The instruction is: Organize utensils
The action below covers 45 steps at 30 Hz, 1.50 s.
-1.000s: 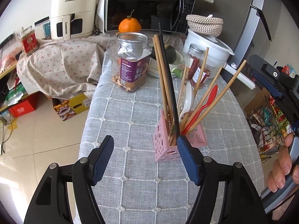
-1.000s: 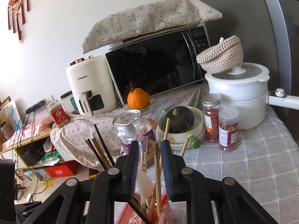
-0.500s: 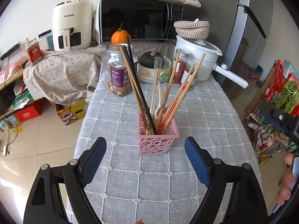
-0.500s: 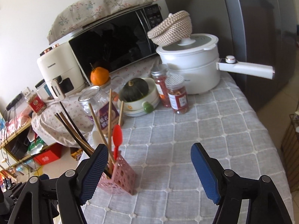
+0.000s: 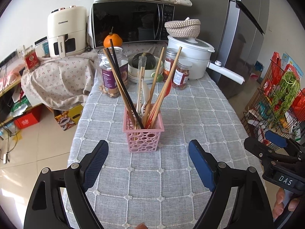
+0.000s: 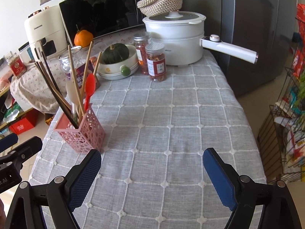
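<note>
A pink perforated basket (image 5: 144, 133) stands upright on the grey checked tablecloth (image 5: 171, 187). It holds light wooden chopsticks (image 5: 167, 82), dark chopsticks (image 5: 122, 84), a white spoon (image 5: 145, 91) and a red spoon (image 6: 89, 87). My left gripper (image 5: 147, 148) is open just in front of the basket, with only cloth between its blue pads. My right gripper (image 6: 152, 152) hovers over bare cloth to the right of the basket (image 6: 82, 133); its jaws are opening and nothing is between them. Each gripper shows at the edge of the other's view.
At the table's far end stand a snack jar (image 5: 111, 74), a bowl with a dark squash (image 6: 116, 61), two spice jars (image 6: 155, 64) and a white pot (image 6: 175, 38) with a long handle. A microwave, an air fryer and a fridge are behind. A wire rack (image 6: 286, 133) stands at the right.
Both grippers drew back from the basket. The right gripper, nearly shut around utensil handles before, let go and opened wide. The left jaws spread a little wider.
</note>
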Each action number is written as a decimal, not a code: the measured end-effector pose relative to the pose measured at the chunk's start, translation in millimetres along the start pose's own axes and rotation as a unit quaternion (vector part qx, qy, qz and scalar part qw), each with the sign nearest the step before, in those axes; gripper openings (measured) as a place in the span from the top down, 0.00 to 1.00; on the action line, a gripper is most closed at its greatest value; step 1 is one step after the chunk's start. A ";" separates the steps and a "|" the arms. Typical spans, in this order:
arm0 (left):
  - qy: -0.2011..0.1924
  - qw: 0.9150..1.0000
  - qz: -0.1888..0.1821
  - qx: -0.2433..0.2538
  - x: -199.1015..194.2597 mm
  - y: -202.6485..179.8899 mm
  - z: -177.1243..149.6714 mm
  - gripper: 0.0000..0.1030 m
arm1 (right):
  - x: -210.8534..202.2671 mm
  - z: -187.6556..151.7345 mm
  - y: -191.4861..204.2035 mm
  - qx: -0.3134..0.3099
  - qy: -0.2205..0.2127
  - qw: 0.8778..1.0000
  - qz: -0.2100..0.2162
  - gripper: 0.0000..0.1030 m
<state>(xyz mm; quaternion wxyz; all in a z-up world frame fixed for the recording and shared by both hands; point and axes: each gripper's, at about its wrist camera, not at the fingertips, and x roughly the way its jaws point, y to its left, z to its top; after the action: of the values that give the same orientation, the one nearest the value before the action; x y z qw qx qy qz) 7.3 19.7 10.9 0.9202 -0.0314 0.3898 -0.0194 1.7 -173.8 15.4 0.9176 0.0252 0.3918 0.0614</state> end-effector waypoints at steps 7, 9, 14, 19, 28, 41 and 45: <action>0.005 1.000 -0.003 0.010 6.2 -3.4 -0.5 0.15 | 10.7 1.2 -1.3 0.001 0.012 1.000 -0.007 0.12; 0.007 1.000 -0.002 0.011 7.8 -2.9 -0.9 0.15 | 13.2 1.8 -1.2 0.002 0.016 1.000 -0.008 0.12; 0.008 1.000 -0.002 0.012 8.7 -2.5 -1.6 0.15 | 15.6 1.9 -1.9 0.006 0.019 1.000 -0.010 0.12; 0.008 1.000 -0.002 0.011 8.7 -2.6 -1.6 0.15 | 16.6 1.6 -1.9 0.007 0.022 1.000 -0.010 0.12; 0.008 1.000 -0.002 0.013 9.1 -2.9 -2.1 0.15 | 18.3 0.7 -2.5 0.008 0.025 1.000 -0.010 0.12; 0.012 1.000 -0.002 0.013 12.7 -4.2 -3.5 0.15 | 19.8 0.4 -1.5 0.007 0.028 1.000 -0.009 0.12; 0.013 1.000 0.000 0.013 12.9 -3.9 -3.8 0.15 | 20.4 0.6 -2.1 0.008 0.030 0.999 -0.009 0.12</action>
<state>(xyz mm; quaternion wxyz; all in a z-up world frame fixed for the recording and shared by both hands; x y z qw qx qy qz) 13.5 14.9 -0.6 0.9153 -0.0191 0.4015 -0.0253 16.2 -173.2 1.0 0.9058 0.0275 0.4198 0.0504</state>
